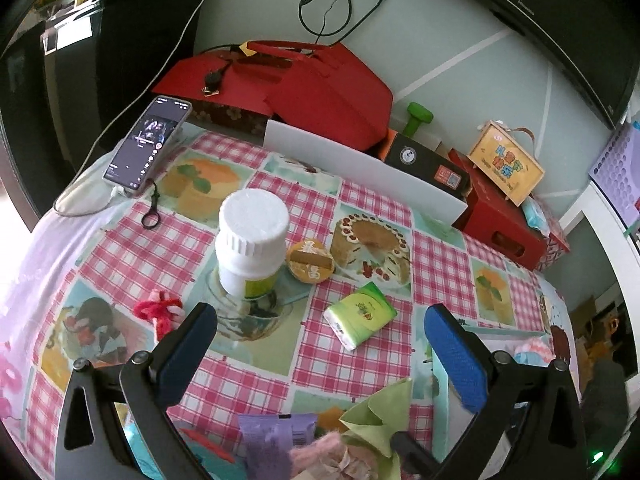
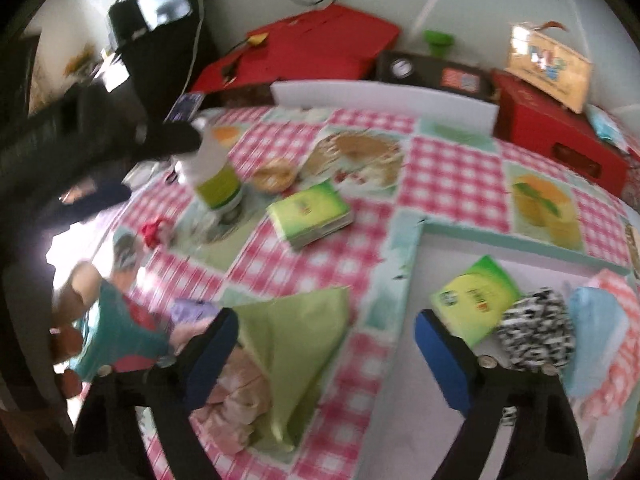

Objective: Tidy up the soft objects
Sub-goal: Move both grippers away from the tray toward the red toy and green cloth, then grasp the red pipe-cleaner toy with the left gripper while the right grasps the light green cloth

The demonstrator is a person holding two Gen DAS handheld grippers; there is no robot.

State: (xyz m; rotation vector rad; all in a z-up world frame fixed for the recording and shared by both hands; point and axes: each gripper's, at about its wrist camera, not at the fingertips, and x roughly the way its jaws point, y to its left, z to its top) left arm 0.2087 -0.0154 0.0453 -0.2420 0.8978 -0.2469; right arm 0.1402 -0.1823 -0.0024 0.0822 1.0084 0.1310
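Observation:
A green tissue pack (image 1: pixel 359 315) lies on the checked tablecloth (image 1: pixel 132 248), between and beyond the fingers of my open, empty left gripper (image 1: pixel 320 344). It also shows in the right wrist view (image 2: pixel 310 215). A green cloth (image 2: pixel 298 340) and a pink soft item (image 2: pixel 236 396) lie by my open, empty right gripper (image 2: pixel 326 336). To its right a pale tray (image 2: pixel 404 280) holds a second tissue pack (image 2: pixel 476 300), a black-and-white knit (image 2: pixel 538 332) and blue and pink cloths (image 2: pixel 596 320). A red yarn piece (image 1: pixel 158 306) lies left.
A white bottle (image 1: pixel 250 240) and a round yellow tin (image 1: pixel 310 266) stand mid-table. A phone (image 1: pixel 146 146) leans at the back left. Red boxes (image 1: pixel 320 92), a white board (image 1: pixel 360 168) and a wooden box (image 1: pixel 506 164) line the wall. A purple packet (image 1: pixel 276 432) lies near.

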